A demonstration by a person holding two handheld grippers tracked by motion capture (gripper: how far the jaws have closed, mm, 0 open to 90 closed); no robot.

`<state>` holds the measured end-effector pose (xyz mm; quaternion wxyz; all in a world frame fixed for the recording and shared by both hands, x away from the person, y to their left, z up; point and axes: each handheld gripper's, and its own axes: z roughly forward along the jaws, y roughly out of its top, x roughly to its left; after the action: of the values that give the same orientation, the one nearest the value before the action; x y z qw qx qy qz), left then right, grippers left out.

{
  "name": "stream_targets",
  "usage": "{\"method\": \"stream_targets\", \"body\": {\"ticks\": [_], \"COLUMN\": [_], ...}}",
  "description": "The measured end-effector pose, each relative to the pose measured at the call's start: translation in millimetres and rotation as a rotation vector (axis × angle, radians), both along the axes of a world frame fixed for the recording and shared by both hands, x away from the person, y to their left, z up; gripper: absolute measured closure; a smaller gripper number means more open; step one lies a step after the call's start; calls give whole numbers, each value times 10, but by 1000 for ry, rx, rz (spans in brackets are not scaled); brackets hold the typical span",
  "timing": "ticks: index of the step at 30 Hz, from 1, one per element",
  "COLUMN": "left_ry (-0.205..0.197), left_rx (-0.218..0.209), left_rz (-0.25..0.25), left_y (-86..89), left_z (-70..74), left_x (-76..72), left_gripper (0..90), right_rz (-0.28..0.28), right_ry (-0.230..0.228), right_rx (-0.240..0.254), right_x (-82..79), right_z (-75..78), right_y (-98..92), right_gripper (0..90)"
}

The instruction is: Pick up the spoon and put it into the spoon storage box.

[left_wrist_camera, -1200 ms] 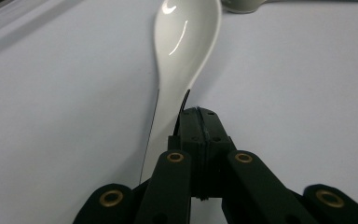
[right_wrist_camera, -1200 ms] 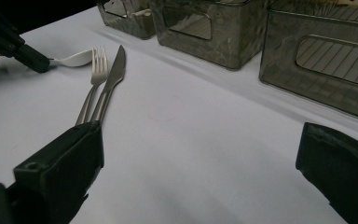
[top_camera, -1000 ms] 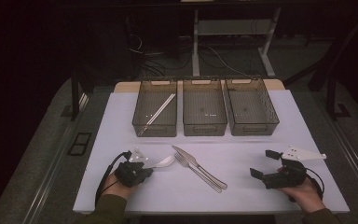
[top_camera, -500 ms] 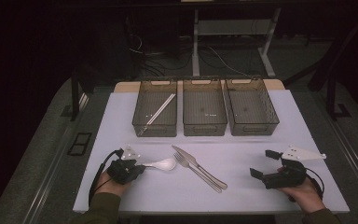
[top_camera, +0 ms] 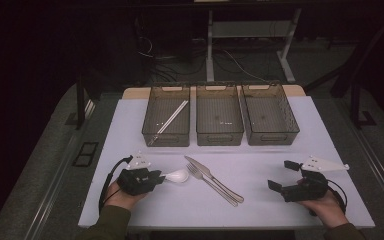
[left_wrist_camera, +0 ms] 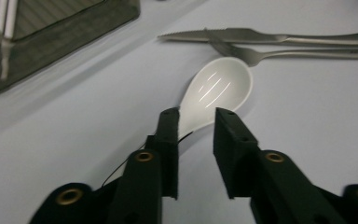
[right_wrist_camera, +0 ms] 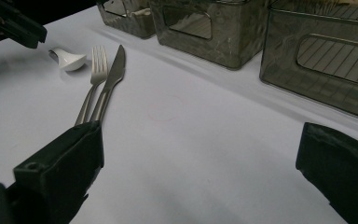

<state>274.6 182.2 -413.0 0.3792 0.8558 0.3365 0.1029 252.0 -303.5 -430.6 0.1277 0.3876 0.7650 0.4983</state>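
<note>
The white spoon [top_camera: 176,175] was seen at lower left of the high view, lying on the table [top_camera: 260,205], its handle between the left gripper [left_wrist_camera: 196,122]'s jaws, which had just been opening and no longer pressed it. Of three bins at upper centre, the left bin [top_camera: 152,131] held white chopsticks [top_camera: 172,116]. The right gripper [top_camera: 283,174] stood wide open, holding nothing.

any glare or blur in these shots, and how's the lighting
High view: dark room all round, only the white table is lit, evenly. Left gripper view: streaks of glare on the white spoon bowl; the bin at top left is soft. Right gripper view: the near black claw is blurred, while the fork and knife are fairly sharp.
</note>
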Motion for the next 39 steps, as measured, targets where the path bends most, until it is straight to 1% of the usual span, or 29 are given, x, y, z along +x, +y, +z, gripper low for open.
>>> {"method": "stream_targets", "body": {"ticks": [2,3,6,8,13,16,19,21,27,29,30,31,33,35,39], "left_ry": [-16,-21,-30,-26,-21,-2,14,23,38,43,40,45,39,54,54], "left_rx": [-10,-24,-50,-68,-60,-55,-63,-51,-16,5,10,12,33,32,44], "left_rz": [-16,-24,-55,-68,-114,-130,-143,-158,-172,-178,-183,-178,-190,-179,-186], "left_y": [-27,-49,-108,-158,-301,-362,-397,-416,-455,-458,-461,-466,-464,-468,-465], "left_z": [27,41,68,68,66,38,-7,-44,-135,-152,-158,-167,-177,-190,-195], "left_x": [26,51,119,166,351,440,487,496,468,467,470,463,474,468,474], "left_gripper": [606,576,492,453,386,357,337,327,322,322,322,322,322,322,323], "right_rz": [1,1,1,1,-6,-7,-7,-5,-2,-2,-1,-1,0,1,1], "right_ry": [0,-1,5,4,6,7,8,7,4,2,1,1,2,3,1], "right_rx": [0,-1,-4,-3,-2,0,0,1,-4,-5,-6,-6,-6,-7,-6], "right_x": [4,7,12,13,21,21,23,22,19,17,17,17,17,17,16], "right_z": [-5,-8,-15,-16,-20,-20,-21,-21,-16,-15,-15,-15,-15,-16,-15], "right_y": [-2,-3,7,9,5,0,-7,-5,-1,1,1,1,2,2,2], "right_gripper": [8,8,8,8,8,8,8,8,8,8,8,8,8,8,8]}}
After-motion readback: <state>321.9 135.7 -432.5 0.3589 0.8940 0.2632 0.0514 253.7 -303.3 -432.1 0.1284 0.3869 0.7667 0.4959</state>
